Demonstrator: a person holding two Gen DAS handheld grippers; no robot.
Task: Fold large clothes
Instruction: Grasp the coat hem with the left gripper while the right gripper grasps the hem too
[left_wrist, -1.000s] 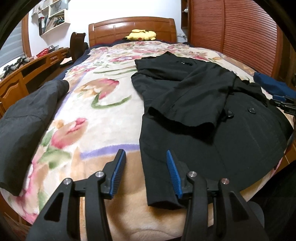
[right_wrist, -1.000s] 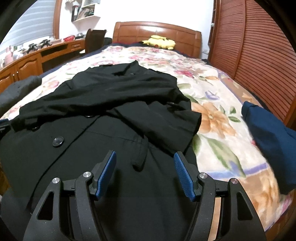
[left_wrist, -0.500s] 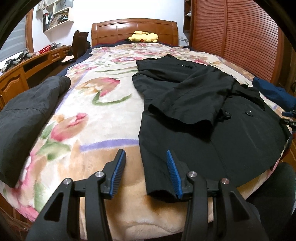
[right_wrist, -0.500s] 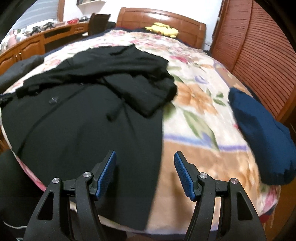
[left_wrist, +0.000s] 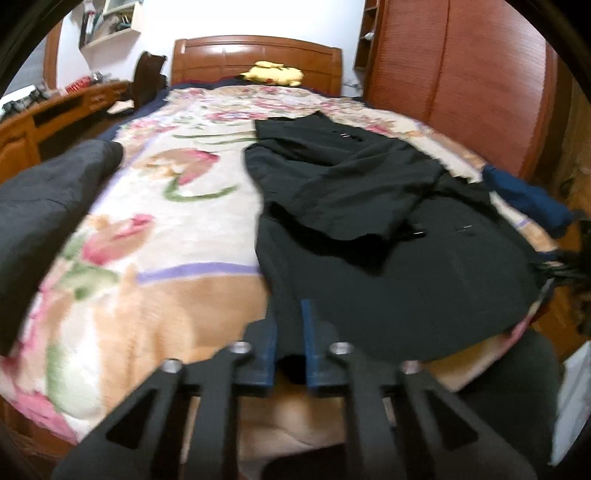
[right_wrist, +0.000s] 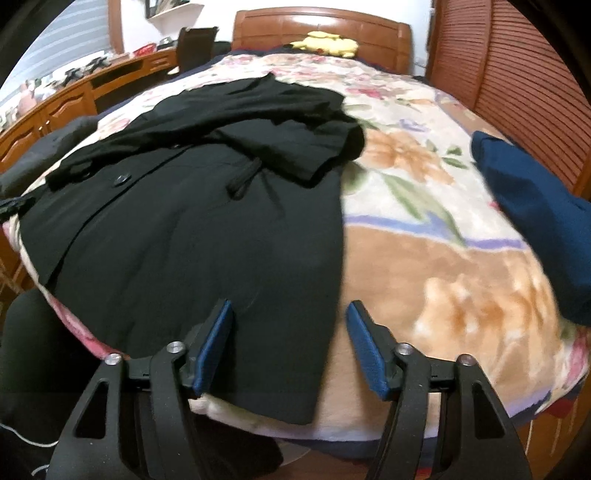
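Observation:
A black buttoned coat (left_wrist: 369, 229) lies spread on the floral blanket (left_wrist: 177, 229), sleeves folded across its chest and hem toward me at the bed's near edge. My left gripper (left_wrist: 290, 343) is at the hem's left corner, its blue pads pressed together on the black fabric. In the right wrist view the coat (right_wrist: 184, 206) fills the left half. My right gripper (right_wrist: 288, 332) hovers over the hem's right corner. Its jaws are closing with the hem edge between them, but the pads stand apart from the cloth.
A dark grey garment (left_wrist: 40, 206) lies on the bed's left side and a navy one (right_wrist: 535, 206) on its right. A yellow plush toy (left_wrist: 275, 74) sits by the headboard. A wooden desk (right_wrist: 74, 96) runs along the left, slatted wardrobe doors (right_wrist: 517, 74) along the right.
The left jaws have closed onto the coat's hem corner. The right gripper has moved back and to the right, to the hem's other corner, and its jaws have narrowed a little.

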